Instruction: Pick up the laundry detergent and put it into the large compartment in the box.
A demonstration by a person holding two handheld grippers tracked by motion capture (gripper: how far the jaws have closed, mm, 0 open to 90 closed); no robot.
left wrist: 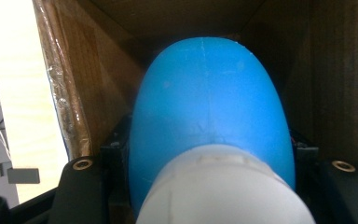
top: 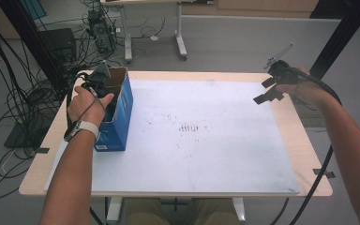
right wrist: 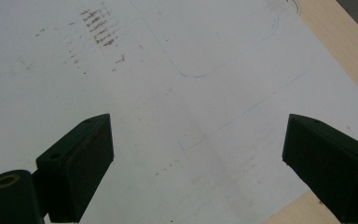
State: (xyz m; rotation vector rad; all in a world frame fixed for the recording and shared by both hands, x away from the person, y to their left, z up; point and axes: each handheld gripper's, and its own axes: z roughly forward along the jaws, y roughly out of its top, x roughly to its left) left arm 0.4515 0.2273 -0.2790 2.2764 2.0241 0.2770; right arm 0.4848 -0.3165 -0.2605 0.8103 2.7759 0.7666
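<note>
Forearms come up from the bottom edge of the high view, one each side. Left hand (top: 90,107) w/ a white wristband holds the left tool (top: 104,86) tipped down into the open top of a blue carton (top: 120,123), which stands at the bench's left edge, near the far corner. Tool's tips are inside the carton, hidden from here. Right hand (top: 304,86) hangs over the far right corner of the bench (top: 304,154), well apart from the carton; right tool (top: 268,90) points toward the white sheet (top: 197,140) that covers most of the bench top. Brown smudges sit mid-sheet.

Left tool view now: looking straight down into the carton, brown cardboard walls (left wrist: 93,84) all round, shiny tape on the left flap. Blue bottle (left wrist: 209,107) w/ a white cap (left wrist: 219,186) sits between the jaws, cap end nearest the lens, rounded body pointing deeper into the carton. Jaws press on it from both sides – clamped on the bottle. Strip of pale bench edge at far left.

Right tool view: jaws stand wide apart, nothing between them, just the white sheet below w/ smudges upper left, faint pen lines, and wood bench edge at the right.
</note>
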